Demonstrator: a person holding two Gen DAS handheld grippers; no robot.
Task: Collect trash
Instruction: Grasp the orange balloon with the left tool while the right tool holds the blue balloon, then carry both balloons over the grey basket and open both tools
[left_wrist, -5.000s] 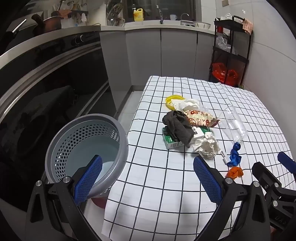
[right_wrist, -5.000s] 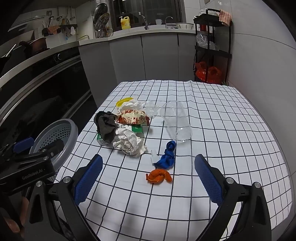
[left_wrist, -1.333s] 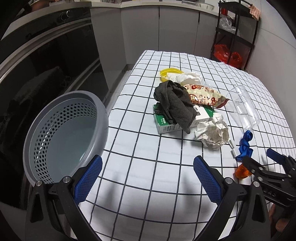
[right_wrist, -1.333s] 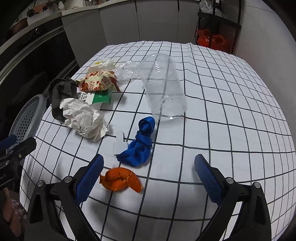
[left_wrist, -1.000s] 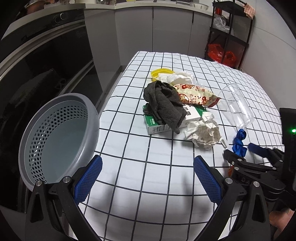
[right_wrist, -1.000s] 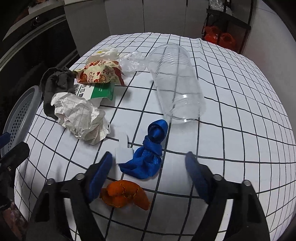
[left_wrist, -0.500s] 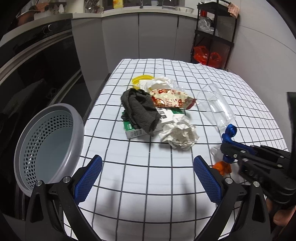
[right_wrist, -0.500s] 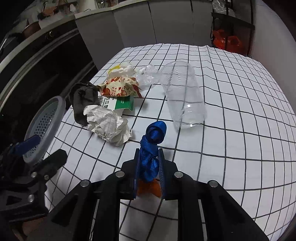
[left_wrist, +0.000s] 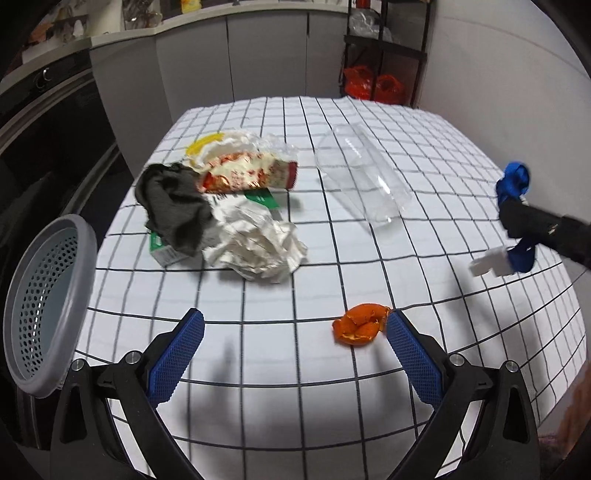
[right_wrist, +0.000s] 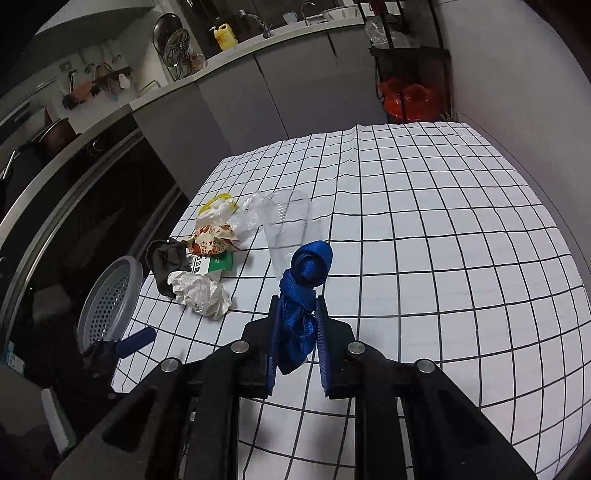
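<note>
Right gripper (right_wrist: 297, 332) pinches the knotted blue ribbon (right_wrist: 304, 284), held up off the checked tablecloth (right_wrist: 424, 258); a white tag (left_wrist: 491, 264) dangles from it; left gripper (left_wrist: 291, 349) hangs low over the near edge, tongs spread wide, holding nothing; orange peel (left_wrist: 358, 325) lies just beside its right pad; crumpled paper (left_wrist: 258, 243), dark cloth (left_wrist: 173, 210), snack wrapper (left_wrist: 247, 175) and green box (left_wrist: 164, 251) are heaped mid-table; clear plastic cup (left_wrist: 362, 177) lies on its side; grey perforated basket (left_wrist: 40, 310) sits at the table's left edge.
</note>
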